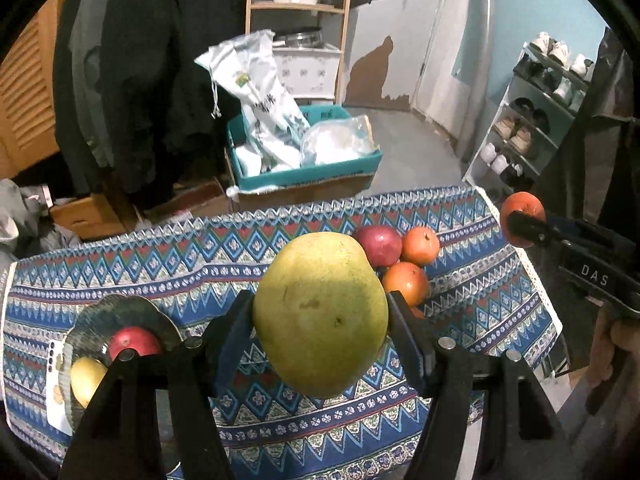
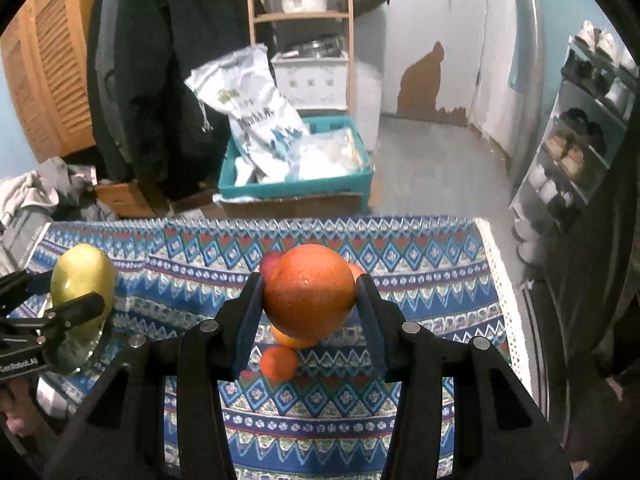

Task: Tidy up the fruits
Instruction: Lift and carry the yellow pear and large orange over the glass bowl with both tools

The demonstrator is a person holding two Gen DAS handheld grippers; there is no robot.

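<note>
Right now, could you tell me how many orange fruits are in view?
4: one orange in the right gripper, three on the cloth, at and. Others may be hidden.

Bare patterned cloth (image 1: 168, 268) lies open between the plate (image 1: 120, 316) at left and fruit cluster (image 1: 404, 264) at right.

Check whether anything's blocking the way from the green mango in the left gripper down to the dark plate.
Nothing visible blocks it. The mango, clamped in the left gripper, hangs above bare patterned cloth; the plate lies lower left, already holding a red fruit and a yellow fruit.
</note>
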